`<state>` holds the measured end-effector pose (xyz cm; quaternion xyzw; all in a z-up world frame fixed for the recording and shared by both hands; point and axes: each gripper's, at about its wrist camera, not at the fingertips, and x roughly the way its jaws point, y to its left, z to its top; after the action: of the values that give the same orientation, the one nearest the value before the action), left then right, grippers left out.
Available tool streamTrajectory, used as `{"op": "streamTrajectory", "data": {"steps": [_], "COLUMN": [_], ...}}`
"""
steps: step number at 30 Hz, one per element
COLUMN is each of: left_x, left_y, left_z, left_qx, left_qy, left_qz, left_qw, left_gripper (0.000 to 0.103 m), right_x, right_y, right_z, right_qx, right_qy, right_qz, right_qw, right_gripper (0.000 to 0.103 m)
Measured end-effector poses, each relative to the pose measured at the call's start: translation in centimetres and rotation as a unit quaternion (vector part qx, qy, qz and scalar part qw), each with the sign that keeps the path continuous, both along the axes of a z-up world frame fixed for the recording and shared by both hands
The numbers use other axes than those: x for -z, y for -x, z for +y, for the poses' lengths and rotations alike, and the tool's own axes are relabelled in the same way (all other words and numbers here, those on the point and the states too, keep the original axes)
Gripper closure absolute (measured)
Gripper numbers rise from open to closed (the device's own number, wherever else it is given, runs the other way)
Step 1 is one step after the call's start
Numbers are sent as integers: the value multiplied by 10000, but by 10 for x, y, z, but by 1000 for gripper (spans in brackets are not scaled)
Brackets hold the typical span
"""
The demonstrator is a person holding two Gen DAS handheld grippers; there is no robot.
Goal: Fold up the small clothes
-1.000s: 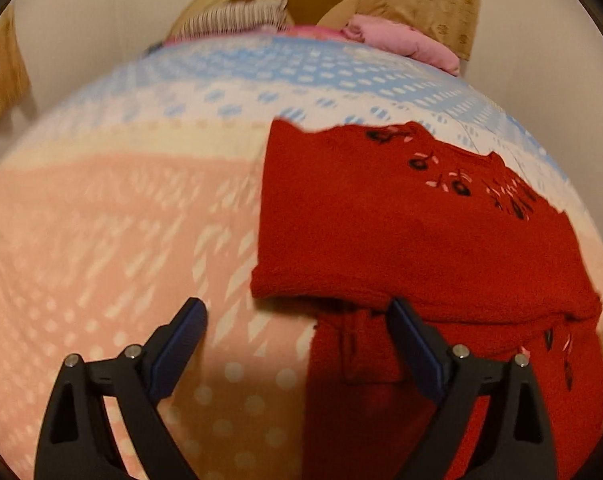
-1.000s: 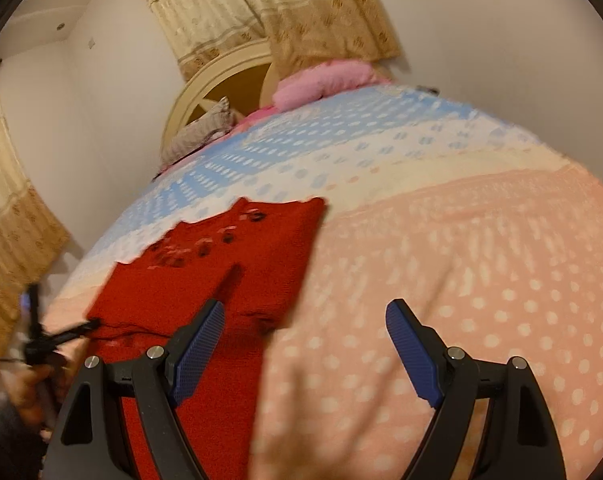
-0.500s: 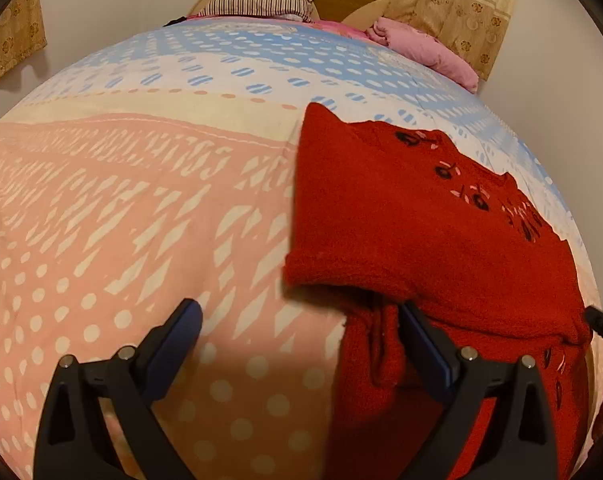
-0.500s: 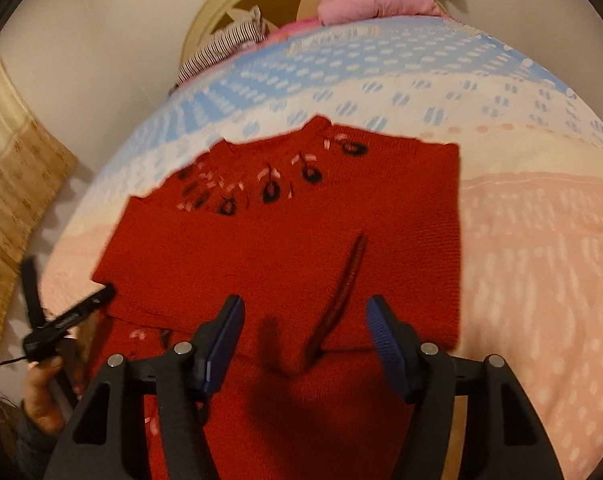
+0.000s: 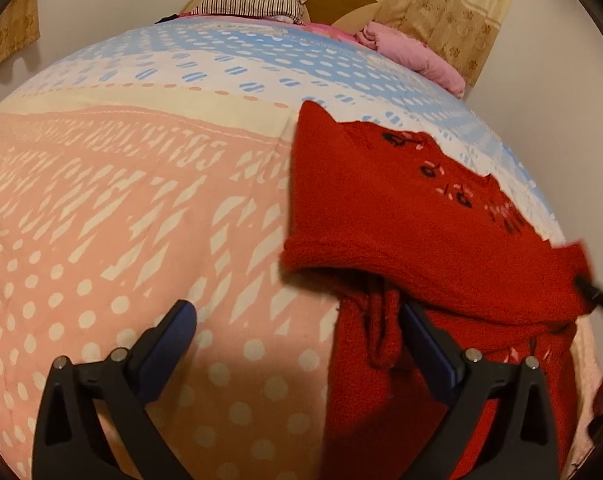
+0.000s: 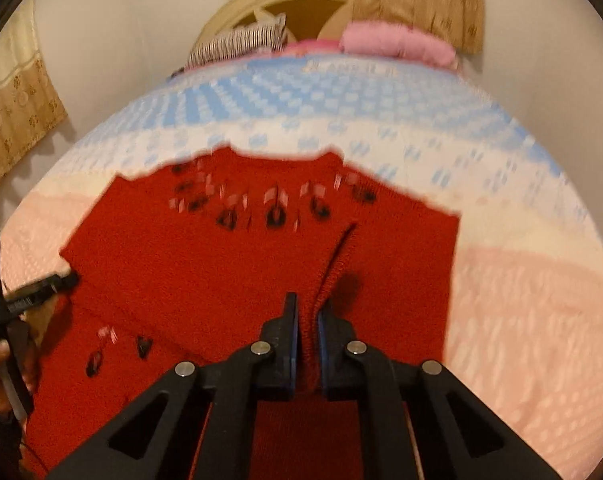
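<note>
A red knitted sweater (image 5: 413, 236) with dark embroidered flowers lies partly folded on the bed. In the left wrist view my left gripper (image 5: 297, 332) is open and empty, its right finger resting by the sweater's near edge. In the right wrist view the sweater (image 6: 205, 264) fills the middle. My right gripper (image 6: 307, 320) is shut on a raised ridge of the sweater's red cloth. My left gripper (image 6: 67, 280) shows at the sweater's left edge in that view.
The bed has a pink, cream and blue patterned cover (image 5: 141, 208). A striped pillow (image 5: 253, 4), a pink blanket (image 5: 413, 54), a round headboard and curtains are at the far end. White walls flank the bed.
My right gripper has moved over the sweater and closed on a fold of its cloth. My left gripper has stayed open near the sweater's left edge, shifting slightly.
</note>
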<state>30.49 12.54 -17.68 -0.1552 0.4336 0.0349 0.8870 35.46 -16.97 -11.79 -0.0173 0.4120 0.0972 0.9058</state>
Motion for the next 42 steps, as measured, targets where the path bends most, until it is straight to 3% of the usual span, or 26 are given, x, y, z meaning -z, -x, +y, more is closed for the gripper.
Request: {"op": "streamTrajectory", "data": {"steps": [8, 15, 18, 22, 26, 30, 32, 37, 39, 42], "left_x": [2, 2, 1, -5, -6, -6, -2, -1, -1, -1], "left_y": [-1, 3, -3, -12, -31, -39, -32, -23, -24, -25], "left_z": [2, 9, 2, -6, -19, -1, 19, 14, 14, 15], "left_qx": [-133, -228, 21, 140, 403, -42, -291, -230, -222, -208], "left_qy": [-53, 191, 171, -54, -440, -637, -77, -411, -391, -408], "left_qz": [60, -71, 16, 83, 208, 157, -3, 5, 30, 28], "left_qw": [9999, 9995, 9999, 9999, 9980, 9978, 9995, 9989, 9990, 9989], "left_gripper": [0, 2, 0, 0, 0, 0, 0, 0, 0, 0], "right_x": [-51, -38, -29, -39, -72, -98, -101, -70, -36, 12], "right_y": [10, 12, 15, 17, 21, 26, 28, 21, 9, 3], "right_z": [-11, -36, -40, -31, -17, -9, -8, -18, -25, -37], "right_qx": [53, 243, 195, 40, -148, -245, -261, -104, -25, 318], "right_qy": [24, -72, -223, -279, -379, -462, -420, -351, -358, 37], "right_qz": [-749, -594, -469, -601, -990, -1284, -1359, -1000, -438, 91], "right_qw": [9972, 9979, 9985, 9978, 9943, 9903, 9895, 9943, 9984, 9994], "right_gripper": [96, 96, 96, 96, 96, 96, 96, 96, 96, 96]}}
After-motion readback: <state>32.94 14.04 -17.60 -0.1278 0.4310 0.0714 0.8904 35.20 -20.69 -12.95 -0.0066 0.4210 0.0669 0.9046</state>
